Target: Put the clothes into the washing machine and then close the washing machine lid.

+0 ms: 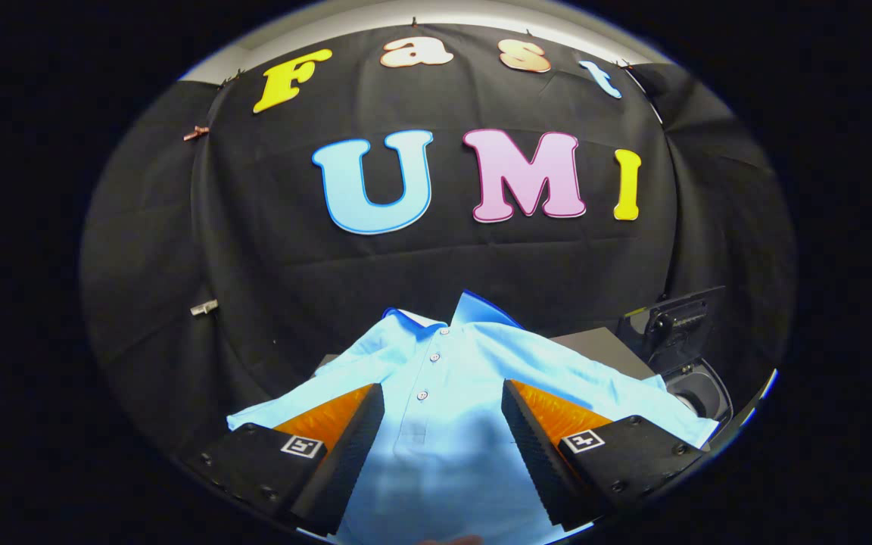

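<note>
The tool [442, 397] is wide open over the blue shirt [443, 424], holding nothing. The shirt lies flat on the bench [602, 344]. The washing machine [697, 382] sits beside it, lid [678, 322] up.

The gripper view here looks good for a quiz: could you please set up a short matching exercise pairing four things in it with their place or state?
Things:
1. shirt
2. gripper
3. washing machine lid
4. washing machine drum

Descriptions:
A. raised upright
B. dark round opening beyond the shirt's sleeve
C. light blue, spread flat, buttons up
D. fingers apart, over the shirt's front

Pairs: 1-C, 2-D, 3-A, 4-B
</note>
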`<state>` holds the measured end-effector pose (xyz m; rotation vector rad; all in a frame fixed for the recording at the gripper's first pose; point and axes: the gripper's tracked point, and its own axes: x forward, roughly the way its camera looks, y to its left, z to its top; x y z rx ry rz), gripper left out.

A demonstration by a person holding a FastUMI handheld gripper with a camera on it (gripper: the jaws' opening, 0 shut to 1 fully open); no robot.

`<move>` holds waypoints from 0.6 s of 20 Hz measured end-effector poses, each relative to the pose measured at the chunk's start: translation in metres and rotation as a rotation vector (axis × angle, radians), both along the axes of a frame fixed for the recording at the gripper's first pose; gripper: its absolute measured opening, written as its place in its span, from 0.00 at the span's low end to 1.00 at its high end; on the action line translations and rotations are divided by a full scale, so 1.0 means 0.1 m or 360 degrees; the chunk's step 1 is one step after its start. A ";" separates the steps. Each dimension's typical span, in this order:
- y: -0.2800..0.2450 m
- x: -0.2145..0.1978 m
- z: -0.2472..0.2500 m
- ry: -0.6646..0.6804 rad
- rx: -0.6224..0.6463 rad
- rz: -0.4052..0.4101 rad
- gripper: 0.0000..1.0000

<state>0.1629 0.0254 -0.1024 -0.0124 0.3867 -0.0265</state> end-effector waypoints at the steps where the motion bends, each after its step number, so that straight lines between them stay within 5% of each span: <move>1: 0.04 0.06 -0.06 0.0056 -0.0009 -0.0002 0.99; 10: -0.04 0.27 -0.50 0.0594 0.0015 -0.0155 1.00; 12: -0.17 0.23 -0.52 0.0655 -0.0058 -0.0195 0.87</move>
